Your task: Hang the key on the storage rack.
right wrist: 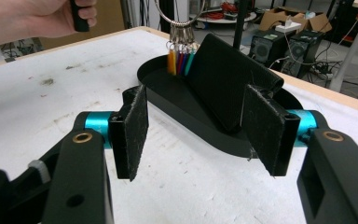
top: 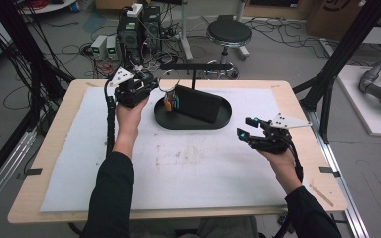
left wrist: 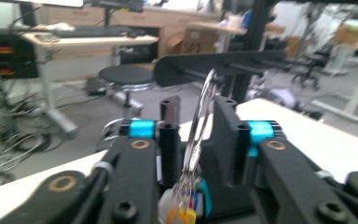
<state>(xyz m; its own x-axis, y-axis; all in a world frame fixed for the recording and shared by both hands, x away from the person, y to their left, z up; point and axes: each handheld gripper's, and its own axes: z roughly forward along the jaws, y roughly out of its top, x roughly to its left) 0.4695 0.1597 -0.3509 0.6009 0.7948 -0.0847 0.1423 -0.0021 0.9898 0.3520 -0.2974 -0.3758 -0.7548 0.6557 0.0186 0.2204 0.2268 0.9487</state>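
Key ring (left wrist: 204, 109) blurred in left gripper view; contact with pads not determinable. Coloured tags (left wrist: 185, 211) cut off by bottom edge. Ring top (right wrist: 179, 11) cropped in right gripper view. Tray's (top: 218, 123) far rim hidden behind black stand (top: 198, 103).

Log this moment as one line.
left gripper: open around key ring at stand bar | right gripper: open, empty, near black tray

So the key ring (left wrist: 204, 116) sits between the left gripper (left wrist: 200, 135) jaws, its tags (right wrist: 181, 63) dangling into the tray (right wrist: 168, 100) on the desk (top: 178, 168). That tray lies ahead of the right gripper (right wrist: 200, 135) jaws, with nothing between them.
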